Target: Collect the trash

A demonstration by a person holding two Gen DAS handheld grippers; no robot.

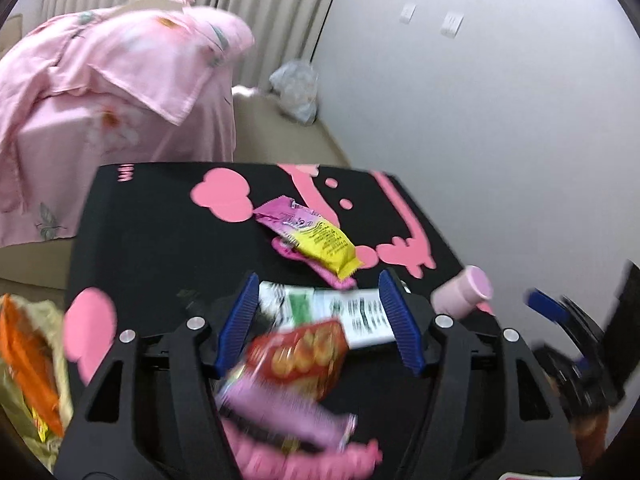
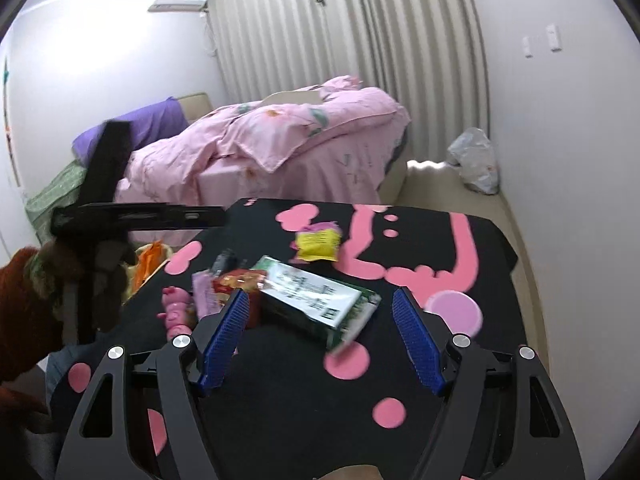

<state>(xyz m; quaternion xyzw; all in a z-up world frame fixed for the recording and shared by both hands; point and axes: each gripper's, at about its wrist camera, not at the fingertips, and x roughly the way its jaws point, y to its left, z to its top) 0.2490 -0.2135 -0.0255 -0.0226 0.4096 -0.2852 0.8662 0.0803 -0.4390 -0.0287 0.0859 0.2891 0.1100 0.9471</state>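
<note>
Trash: wrappers and packets lie scattered on the black table (image 2: 492,240) with pink shapes, in front of both grippers
Green-and-white packet (image 2: 316,300): largest item, lying flat near the table's middle; long axis runs slantwise from upper left to lower right in the right wrist view, roughly crosswise to the fingers
Red snack packet (image 1: 308,356): blurred, close under the left gripper, overlapping a purple wrapper (image 1: 280,412); whether it rests on the table or is dropping cannot be told
Yellow-and-pink wrapper (image 1: 316,236): farther out on the table, beyond the green-and-white packet
Pink cap-like item (image 1: 464,290): just right of the left gripper's right finger; trash or not cannot be told
Left gripper (image 1: 318,316): jaws spread, pads pressing on nothing; the green-and-white packet shows between the fingertips, beyond them
Right gripper (image 2: 320,340): jaws spread wide, nothing gripped; the packet's near corner lies between its fingers
Nearer hand: judged the right, since the packet sits squarely in its gap
Next move, judged: advance and lower the right gripper, closing across the packet's short side
Risk: thin foil may slide on the table instead of lifting
</note>
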